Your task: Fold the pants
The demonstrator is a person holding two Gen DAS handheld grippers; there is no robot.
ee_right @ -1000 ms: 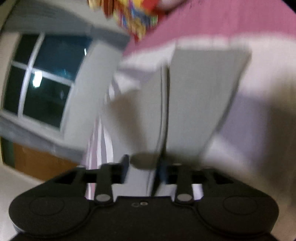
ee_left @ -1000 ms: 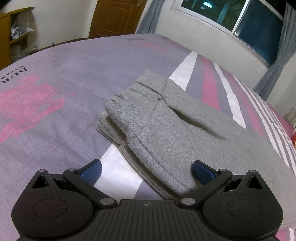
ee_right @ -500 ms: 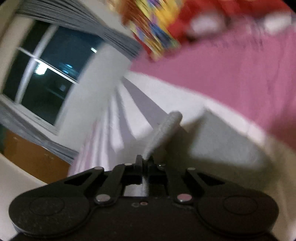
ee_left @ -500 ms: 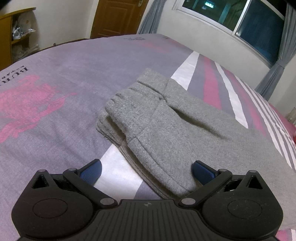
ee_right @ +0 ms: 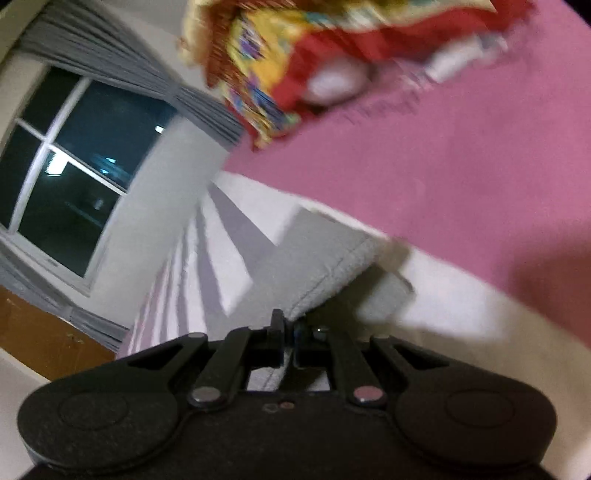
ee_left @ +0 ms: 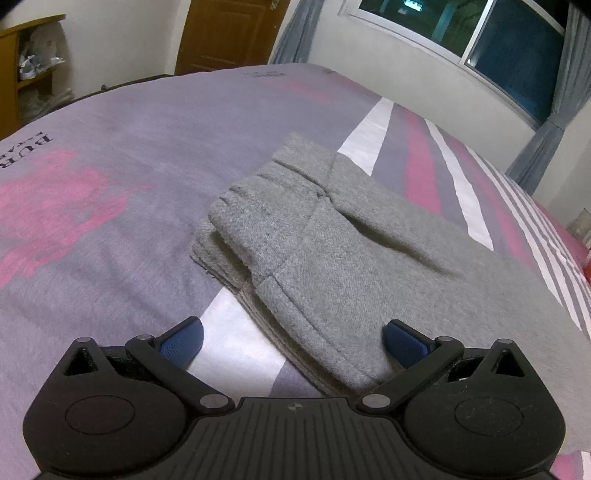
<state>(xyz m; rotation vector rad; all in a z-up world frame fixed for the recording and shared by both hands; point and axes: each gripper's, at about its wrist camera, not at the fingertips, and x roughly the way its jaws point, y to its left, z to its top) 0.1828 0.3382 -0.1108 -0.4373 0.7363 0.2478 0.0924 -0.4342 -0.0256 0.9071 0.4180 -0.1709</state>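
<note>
Grey sweatpants lie on the striped bedspread, their waistband end folded near the middle of the left wrist view. My left gripper is open, low over the near edge of the pants, its blue pads on either side of that edge. My right gripper is shut on a hem edge of the grey pants, which rises from the jaws, lifted off the bed. The right wrist view is tilted and blurred.
A wooden door and a shelf stand beyond the far bed edge. A window with grey curtains runs along the right wall. A red and yellow patterned cloth lies on the pink sheet.
My right gripper has closed on the pants hem and swung, lifting the cloth. The left gripper has stayed open and almost still.
</note>
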